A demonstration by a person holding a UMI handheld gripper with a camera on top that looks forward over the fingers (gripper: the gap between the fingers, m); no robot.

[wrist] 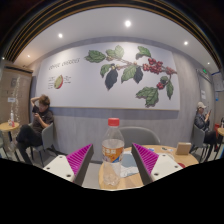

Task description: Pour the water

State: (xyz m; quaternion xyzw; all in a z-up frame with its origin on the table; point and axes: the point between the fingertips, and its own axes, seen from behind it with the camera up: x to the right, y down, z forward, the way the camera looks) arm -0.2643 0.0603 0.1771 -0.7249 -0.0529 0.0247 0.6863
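Note:
A clear plastic water bottle (112,152) with a white cap and an orange label stands upright on a light wooden table (95,176). It holds a little water at the bottom. My gripper (113,160) is open. The bottle stands between the two magenta pads, with a gap at each side. The left pad (81,158) and the right pad (146,158) show on either side of it. No cup or other vessel shows.
A pale flat thing (130,171) lies on the table just right of the bottle. A grey chair (140,135) stands beyond the table. People sit at tables far left (38,120) and far right (202,122). A brown box (184,148) sits on the right table.

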